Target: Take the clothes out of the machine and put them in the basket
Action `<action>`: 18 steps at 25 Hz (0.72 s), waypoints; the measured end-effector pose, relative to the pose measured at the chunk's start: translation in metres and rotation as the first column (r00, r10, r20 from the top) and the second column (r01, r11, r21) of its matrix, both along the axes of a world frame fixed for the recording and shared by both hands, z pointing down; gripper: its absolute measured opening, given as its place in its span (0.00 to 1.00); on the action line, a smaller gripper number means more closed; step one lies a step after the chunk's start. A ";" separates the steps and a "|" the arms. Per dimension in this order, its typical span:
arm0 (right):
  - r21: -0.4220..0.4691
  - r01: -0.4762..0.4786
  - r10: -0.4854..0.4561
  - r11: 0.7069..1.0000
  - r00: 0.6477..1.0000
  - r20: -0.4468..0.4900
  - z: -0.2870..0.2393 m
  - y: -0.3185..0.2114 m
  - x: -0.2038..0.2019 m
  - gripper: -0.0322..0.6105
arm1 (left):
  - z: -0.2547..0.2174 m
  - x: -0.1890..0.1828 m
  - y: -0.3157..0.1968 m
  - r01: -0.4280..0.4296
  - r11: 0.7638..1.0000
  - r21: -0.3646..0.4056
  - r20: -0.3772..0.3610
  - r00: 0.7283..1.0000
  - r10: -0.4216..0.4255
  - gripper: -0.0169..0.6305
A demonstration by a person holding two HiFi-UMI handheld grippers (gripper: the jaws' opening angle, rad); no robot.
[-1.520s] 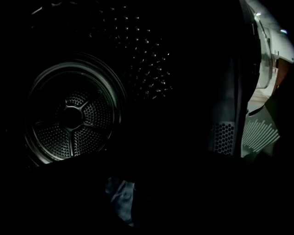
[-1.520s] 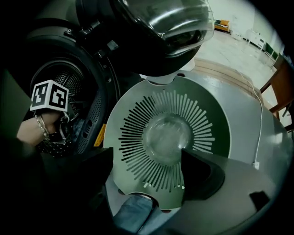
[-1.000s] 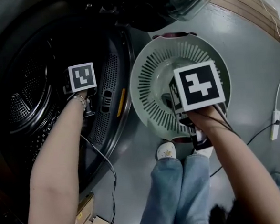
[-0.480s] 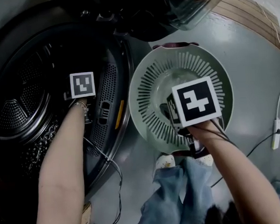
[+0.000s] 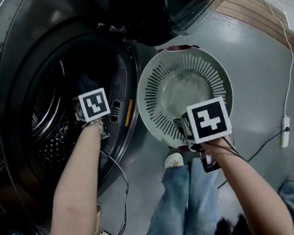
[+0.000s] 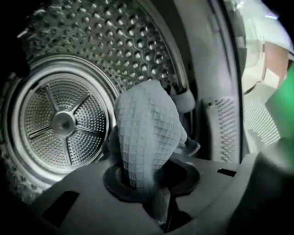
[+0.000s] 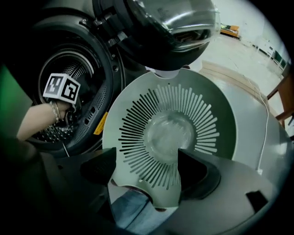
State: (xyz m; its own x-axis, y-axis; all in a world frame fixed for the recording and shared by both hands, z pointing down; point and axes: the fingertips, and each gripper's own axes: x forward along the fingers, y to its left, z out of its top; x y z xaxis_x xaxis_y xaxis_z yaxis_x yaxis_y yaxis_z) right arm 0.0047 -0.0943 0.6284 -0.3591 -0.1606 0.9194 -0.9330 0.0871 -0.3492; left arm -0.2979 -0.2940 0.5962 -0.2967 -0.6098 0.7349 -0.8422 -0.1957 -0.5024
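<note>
Left tool [image 6: 151, 181]: your jaws are closing on a pale waffle-weave cloth [image 6: 147, 133], and it is bunched between them.
Cloth: it rises out of your left tool's grip at the mouth of the machine [image 5: 15, 98], with the perforated drum [image 6: 64, 121] behind it.
Right tool [image 7: 144, 167]: your jaws stand apart and grip nothing. They hang over the near rim of the basket [image 5: 152, 84].
Basket: round and slotted, it sits on the floor [image 5: 264, 66] just beside the machine's opening, well apart from the cloth.
</note>
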 end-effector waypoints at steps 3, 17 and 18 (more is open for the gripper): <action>-0.013 -0.081 0.081 0.997 0.994 0.069 -0.015 0.005 -0.002 0.70 | -0.023 0.003 0.024 0.048 0.999 0.021 -0.005 0.999 -0.048 0.17; 0.021 -0.209 0.204 0.978 0.968 0.143 -0.067 -0.001 0.017 0.70 | -0.072 0.095 0.089 0.022 0.999 -0.047 -0.335 0.941 -0.037 0.16; 0.023 -0.228 0.222 0.973 0.964 0.146 -0.069 0.000 0.020 0.70 | -0.074 0.101 0.093 0.019 0.998 -0.056 -0.356 0.934 -0.038 0.16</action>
State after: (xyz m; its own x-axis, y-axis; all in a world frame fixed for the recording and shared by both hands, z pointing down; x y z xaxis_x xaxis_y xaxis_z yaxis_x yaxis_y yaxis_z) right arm 0.0251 -0.0948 0.5598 -0.4356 -0.2873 0.8531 -0.8714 -0.1032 -0.4797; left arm -0.1970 -0.2005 0.5224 -0.0254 -0.5643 0.8252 -0.9698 -0.1865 -0.1575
